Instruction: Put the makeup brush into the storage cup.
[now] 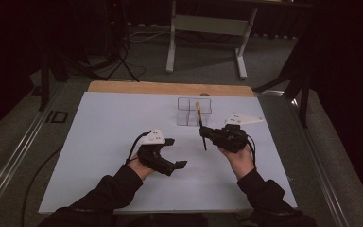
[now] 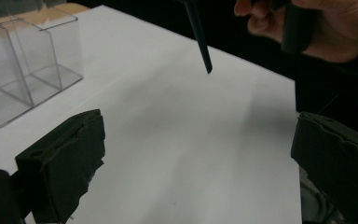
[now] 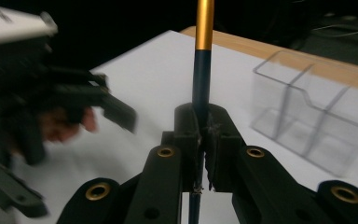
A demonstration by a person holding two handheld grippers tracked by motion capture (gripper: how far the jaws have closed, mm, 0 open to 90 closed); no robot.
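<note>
No readable brand or label on the items; pale "ID"-like marks (image 1: 56, 116) sit on the floor strip at about 9 o'clock from the bench, too faint to confirm.

Bench (image 1: 113, 123): white sheet over a wooden top, wood edge showing at 12 o'clock.

Clear plastic organiser (image 1: 194, 111), divided into compartments, stands at roughly 1 o'clock of the sheet centre; the compartments look empty in the left tool view.

Right tool (image 1: 204, 133): held in the person's right hand (image 1: 238, 158), at 3 o'clock from centre, grey plate tilted toward 2 o'clock. Jaws closed on a slim brush-like stick (image 1: 200, 124), dark lower shaft with gold-orange upper part. The stick stands near upright, slightly tilted, its top in front of the organiser, its dark tip hanging clear above the sheet. In the right tool view the shaft passes straight up between the pinched pads (image 3: 216, 140).

Left tool (image 1: 177, 153): held in the left hand (image 1: 139, 168), at about 7 o'clock from centre, pointing toward 3 o'clock. Jaws wide apart, nothing between them. Well apart from the stick's tip.

Both forearms in dark sleeves (image 1: 108, 189) enter from 6 o'clock.
</note>
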